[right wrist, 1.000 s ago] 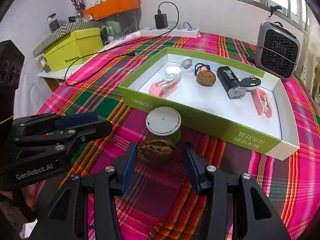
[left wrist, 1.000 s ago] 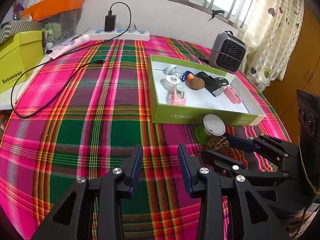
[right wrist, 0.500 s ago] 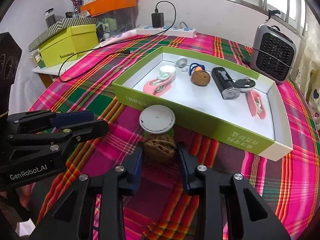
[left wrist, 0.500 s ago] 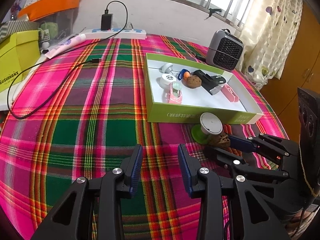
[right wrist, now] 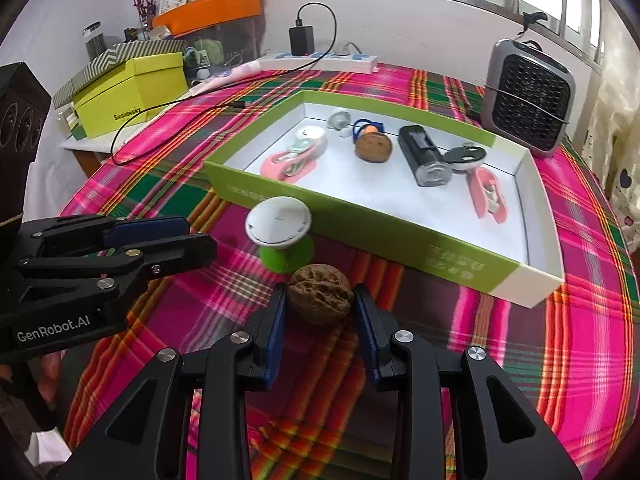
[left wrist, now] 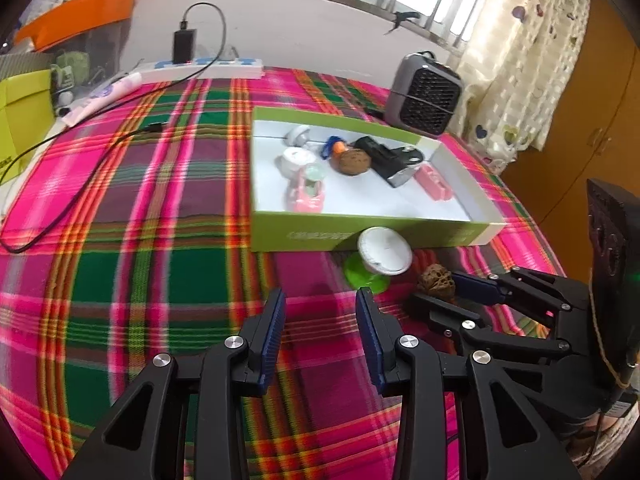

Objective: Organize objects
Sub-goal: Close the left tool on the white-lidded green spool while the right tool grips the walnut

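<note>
A wrinkled brown walnut (right wrist: 320, 304) is just in front of the green box's near wall, and my right gripper (right wrist: 319, 294) is shut on it, its blue pads pressing both sides. In the left wrist view the same walnut (left wrist: 436, 282) shows at the right gripper's tips. Behind it stands a white round cap on a green base (right wrist: 278, 222). The shallow green box (right wrist: 360, 220) holds another walnut (right wrist: 374, 146), pink clips and a black device. My left gripper (left wrist: 320, 296) hovers open over the plaid cloth, left of the cap, with nothing between its fingers.
A grey fan heater (right wrist: 528, 100) stands behind the box at the right. A power strip (right wrist: 332, 60) with a black charger lies along the back wall; its cable (left wrist: 80, 168) loops over the cloth. A lime shoebox (right wrist: 132, 92) sits at the left edge.
My right gripper's jaws closed from either side onto the walnut and now press on it. My left gripper stayed open in about the same place.
</note>
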### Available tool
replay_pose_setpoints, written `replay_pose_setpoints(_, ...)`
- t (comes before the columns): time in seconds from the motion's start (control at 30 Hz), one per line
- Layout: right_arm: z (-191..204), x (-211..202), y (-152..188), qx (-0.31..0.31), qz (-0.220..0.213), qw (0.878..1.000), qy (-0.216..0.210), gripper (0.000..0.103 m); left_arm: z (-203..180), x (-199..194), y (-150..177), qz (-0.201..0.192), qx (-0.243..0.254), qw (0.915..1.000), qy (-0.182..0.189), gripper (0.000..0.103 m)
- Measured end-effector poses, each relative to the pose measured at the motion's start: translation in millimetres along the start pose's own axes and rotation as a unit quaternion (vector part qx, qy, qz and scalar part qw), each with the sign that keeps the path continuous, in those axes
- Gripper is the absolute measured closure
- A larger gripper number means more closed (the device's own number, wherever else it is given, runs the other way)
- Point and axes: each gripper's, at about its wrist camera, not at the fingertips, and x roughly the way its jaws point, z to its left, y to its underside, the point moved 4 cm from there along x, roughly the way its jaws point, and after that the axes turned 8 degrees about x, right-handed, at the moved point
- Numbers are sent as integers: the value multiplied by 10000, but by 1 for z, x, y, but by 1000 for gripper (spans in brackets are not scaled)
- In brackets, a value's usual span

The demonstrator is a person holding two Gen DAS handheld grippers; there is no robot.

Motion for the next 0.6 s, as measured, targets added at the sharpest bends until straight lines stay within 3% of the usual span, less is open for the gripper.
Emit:
replay_pose_setpoints(0.4, -24, -6, 4, 112, -16, 9998, 190, 69, -26, 19, -14, -9, 217, 9993, 299, 65)
replay_pose_setpoints(0.6, -26, -8, 5, 71, -18, 9998, 200, 69, -30, 26, -18, 20, 257, 9995, 200, 65)
